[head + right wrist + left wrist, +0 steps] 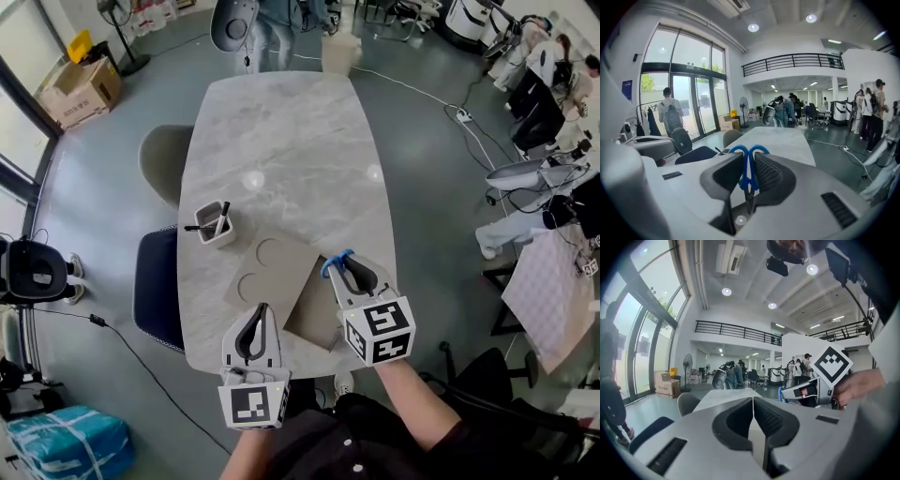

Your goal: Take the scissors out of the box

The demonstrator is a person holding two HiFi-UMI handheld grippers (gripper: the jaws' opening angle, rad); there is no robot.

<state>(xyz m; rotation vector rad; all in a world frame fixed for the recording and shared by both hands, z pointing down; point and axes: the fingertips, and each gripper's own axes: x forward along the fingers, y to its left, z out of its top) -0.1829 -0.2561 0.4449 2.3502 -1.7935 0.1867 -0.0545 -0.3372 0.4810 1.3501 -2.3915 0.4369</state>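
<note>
Scissors (747, 166) blades mostly hidden between right gripper (749, 154) pads (blue handles show); cup (225, 237) contents too small.

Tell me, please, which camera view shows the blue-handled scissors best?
The right gripper view: the scissors sit clamped in the right tool, blue loops and blades close and clear. The head view shows only the blue loops poking past that tool. The left gripper view catches a blue sliver beside it.

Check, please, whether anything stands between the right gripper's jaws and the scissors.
Nothing visible does: the right gripper has its jaws clamped on the blue handles of the scissors, raised above the box.
</note>
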